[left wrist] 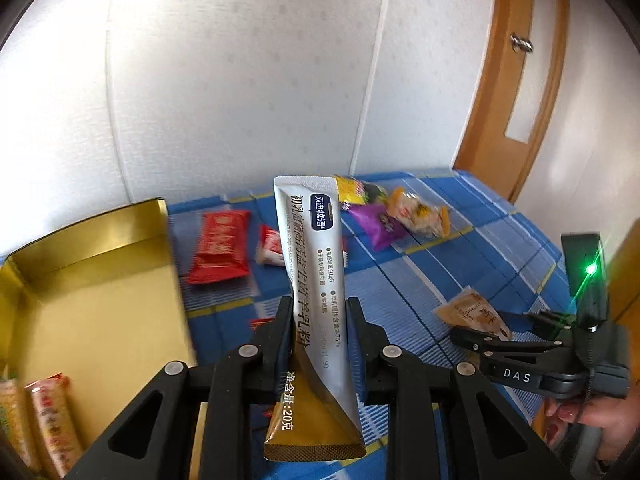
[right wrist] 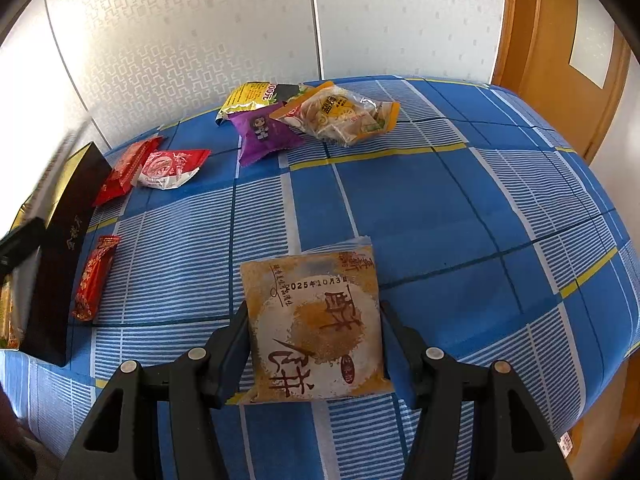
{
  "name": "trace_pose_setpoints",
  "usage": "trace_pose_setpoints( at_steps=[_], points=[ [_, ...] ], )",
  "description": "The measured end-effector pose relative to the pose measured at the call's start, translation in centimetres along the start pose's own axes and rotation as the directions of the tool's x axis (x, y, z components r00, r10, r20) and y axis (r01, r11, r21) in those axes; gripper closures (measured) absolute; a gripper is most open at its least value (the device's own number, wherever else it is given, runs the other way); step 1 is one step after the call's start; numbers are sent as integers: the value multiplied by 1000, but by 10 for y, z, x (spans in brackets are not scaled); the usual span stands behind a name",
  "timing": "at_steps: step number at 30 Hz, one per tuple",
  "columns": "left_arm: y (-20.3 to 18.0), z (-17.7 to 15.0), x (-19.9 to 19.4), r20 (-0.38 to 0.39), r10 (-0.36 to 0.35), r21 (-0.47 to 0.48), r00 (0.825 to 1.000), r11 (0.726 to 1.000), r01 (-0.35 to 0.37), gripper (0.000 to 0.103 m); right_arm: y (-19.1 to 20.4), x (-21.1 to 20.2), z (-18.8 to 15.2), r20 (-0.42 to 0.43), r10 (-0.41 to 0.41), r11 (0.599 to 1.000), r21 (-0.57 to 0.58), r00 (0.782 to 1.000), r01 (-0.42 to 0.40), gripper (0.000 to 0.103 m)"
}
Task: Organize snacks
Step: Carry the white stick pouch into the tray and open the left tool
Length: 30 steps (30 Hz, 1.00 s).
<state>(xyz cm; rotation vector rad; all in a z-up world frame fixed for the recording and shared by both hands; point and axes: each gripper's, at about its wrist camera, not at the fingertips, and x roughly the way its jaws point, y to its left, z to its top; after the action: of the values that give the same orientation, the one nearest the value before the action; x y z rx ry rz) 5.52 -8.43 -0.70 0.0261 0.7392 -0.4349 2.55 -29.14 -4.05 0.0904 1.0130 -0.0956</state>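
My left gripper [left wrist: 319, 304] is shut on a long white-and-gold powder sachet [left wrist: 308, 240], which stands upright between the fingers, above the blue checked cloth. A gold tin box [left wrist: 100, 312] lies open just to its left, with stick snacks [left wrist: 44, 420] in its near corner. My right gripper [right wrist: 314, 314] is closed on the sides of a square brown pastry packet [right wrist: 316, 344], low over the cloth. In the left wrist view, that right gripper [left wrist: 460, 334] and the pastry packet [left wrist: 472, 312] are at the right, with a hand behind them.
Loose snacks lie on the cloth: a red packet [right wrist: 128, 168], a red-white one [right wrist: 168, 168], a small red one [right wrist: 94, 280], a purple one [right wrist: 264, 136], a yellow one [right wrist: 256, 96] and a clear bag [right wrist: 340, 116]. The box's dark wall [right wrist: 60, 260] stands at the left. A wooden door [right wrist: 560, 60] is at the right.
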Motion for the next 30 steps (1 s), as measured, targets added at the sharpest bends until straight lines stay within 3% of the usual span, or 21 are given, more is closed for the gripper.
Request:
trace_pose_setpoints(
  at_steps=[11,18,30],
  points=[
    [77,-5,-40,1,98,-164,995,982,-96,78,4,1,2,1,-19,1000,9,1000,19,42],
    [121,-26,-47,-72,133,-273,988,951,-148,78,0,0,5,1,-3,999,51,1000,3,43],
    [137,-50,-47,-151,180,-272,972,938,-216,78,17,-6,8,22,42,998,52,999,-43,43]
  ],
)
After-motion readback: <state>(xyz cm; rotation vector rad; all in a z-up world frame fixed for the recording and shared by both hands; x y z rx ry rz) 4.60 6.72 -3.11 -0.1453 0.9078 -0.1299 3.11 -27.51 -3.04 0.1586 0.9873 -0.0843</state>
